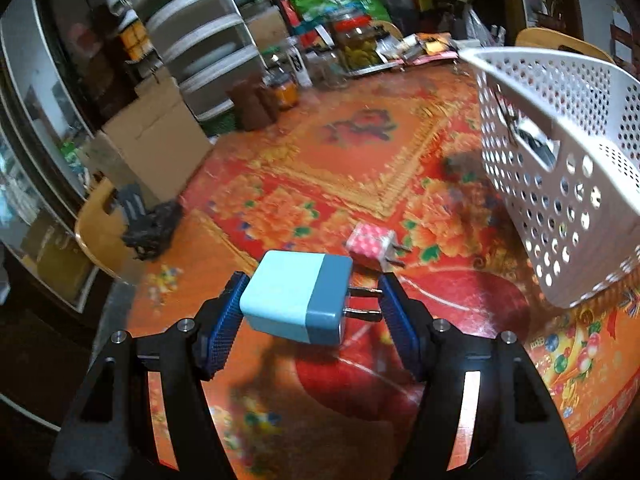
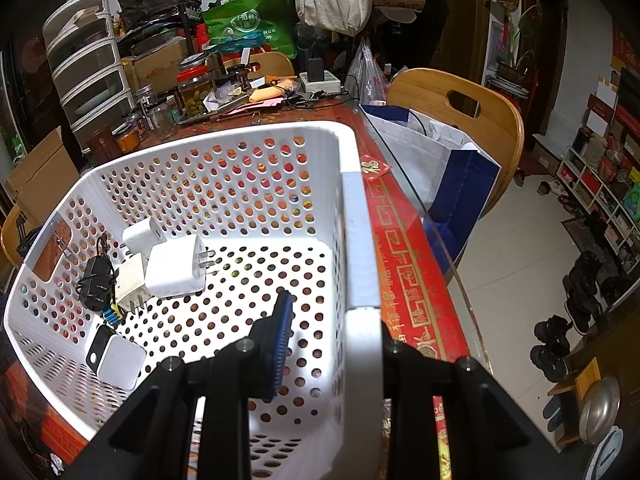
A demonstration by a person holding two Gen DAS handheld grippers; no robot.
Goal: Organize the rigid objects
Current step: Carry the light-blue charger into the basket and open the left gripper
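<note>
My left hand-held gripper (image 1: 310, 304) holds the blue charger (image 1: 298, 298), prongs rightward; the basket (image 1: 560, 128), gripped by my right hand-held gripper (image 2: 332, 344), sits to its right.

Red floral table (image 1: 360, 152), pink plug (image 1: 374, 245), white basket (image 1: 568, 128), jars (image 1: 356, 40)

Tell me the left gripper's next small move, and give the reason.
Probably carry the blue charger rightward and up over the white basket's rim. The left gripper already has it clamped, body on one pad, prongs on the other, clear of the tablecloth, and the right gripper is shut on the basket wall, steadying it. Other chargers already lie inside; the pink charger waits on the table.
</note>
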